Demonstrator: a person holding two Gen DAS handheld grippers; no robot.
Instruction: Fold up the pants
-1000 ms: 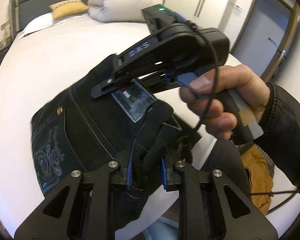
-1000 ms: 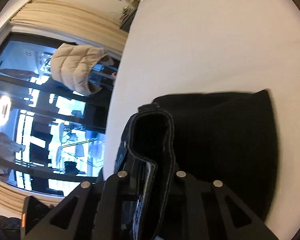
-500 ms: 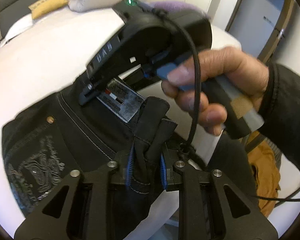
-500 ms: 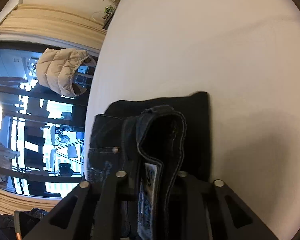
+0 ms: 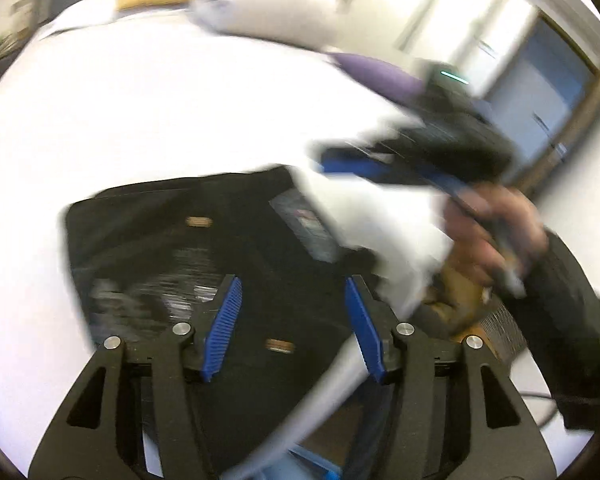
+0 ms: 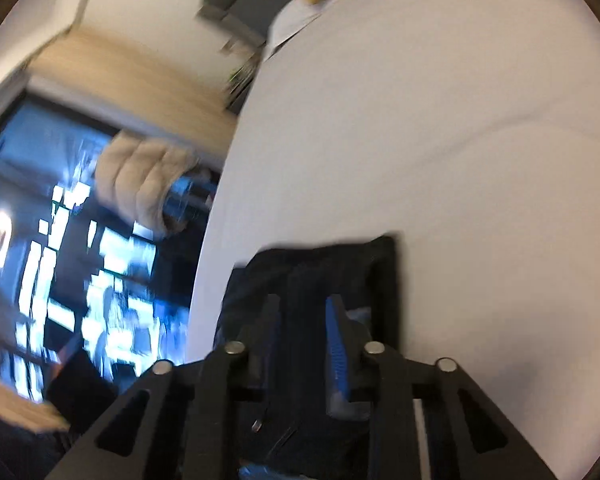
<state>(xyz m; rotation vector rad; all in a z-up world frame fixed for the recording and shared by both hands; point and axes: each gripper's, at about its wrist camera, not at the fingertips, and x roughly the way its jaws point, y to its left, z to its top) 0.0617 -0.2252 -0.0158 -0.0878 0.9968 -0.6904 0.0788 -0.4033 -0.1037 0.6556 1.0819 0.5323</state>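
**A:** Left wrist view had the pants (image 5: 188, 248) lying as a dark folded block on the white bed (image 5: 148, 120), right in front of my left gripper (image 5: 292, 328). Its fingers were spread wide, blue pads (image 5: 226, 320) apart and nothing pinched between them. The cloth sat under and beyond the tips; I could not tell whether the pads brushed it.

**B:** And the right side?

**A:** In that same view my right gripper (image 5: 420, 160) was off to the far right, badly blurred, above the right edge of the block. Its own camera showed the fingers parted as well, with the pants (image 6: 340, 272) just ahead of and below the right gripper (image 6: 300, 320), nothing clamped. The bed (image 6: 460, 160) ran away bare on the far and right sides.

**B:** Which way did the bundle run?

**A:** From the left camera, I judged its long side went left to right across the fingers, with the waistband label (image 5: 308, 228) toward the right end. So the left gripper was squarely over the near middle, and the right one nearer the label end.

**B:** Your read on the fold?

**A:** It looked about finished to me, with both tools let go. If another fold were wanted, I would have gone in from the near edge with the left, since it stood closer.
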